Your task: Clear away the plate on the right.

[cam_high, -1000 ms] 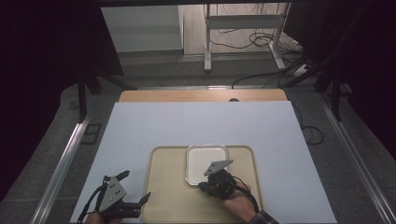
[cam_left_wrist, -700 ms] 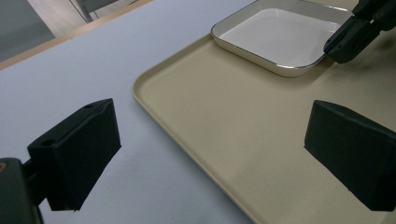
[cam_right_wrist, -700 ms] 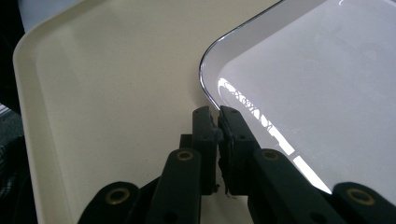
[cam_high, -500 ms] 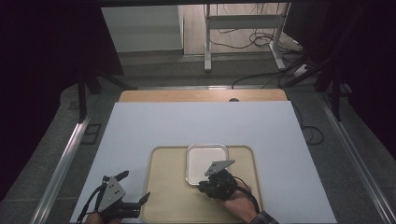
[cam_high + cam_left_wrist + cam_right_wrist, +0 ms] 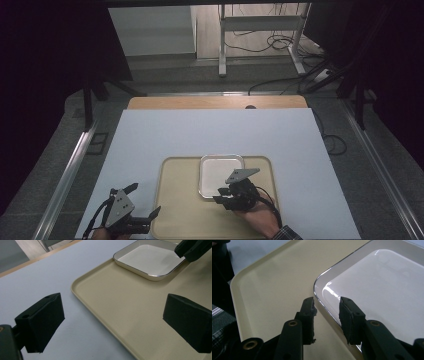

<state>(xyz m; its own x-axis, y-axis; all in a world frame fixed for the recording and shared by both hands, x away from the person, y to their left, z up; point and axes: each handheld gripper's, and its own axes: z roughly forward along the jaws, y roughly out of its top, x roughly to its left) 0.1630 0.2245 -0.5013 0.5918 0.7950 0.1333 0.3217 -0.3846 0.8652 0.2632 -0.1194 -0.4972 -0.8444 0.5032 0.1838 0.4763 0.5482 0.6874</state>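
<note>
Just-opening right gripper (image 5: 326, 312) slightly spread, astride the white dish's (image 5: 387, 290) rim, pads apart

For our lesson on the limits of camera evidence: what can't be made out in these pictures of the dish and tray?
- High view: the dish's near right corner, hidden behind the right gripper.
- Right gripper view: the dish rim's underside, so whether the fingers touch it is unclear.
- Left gripper view: the tray's far side, cut off by the frame edge.
- High view: the left gripper partly cut off at the bottom.
</note>
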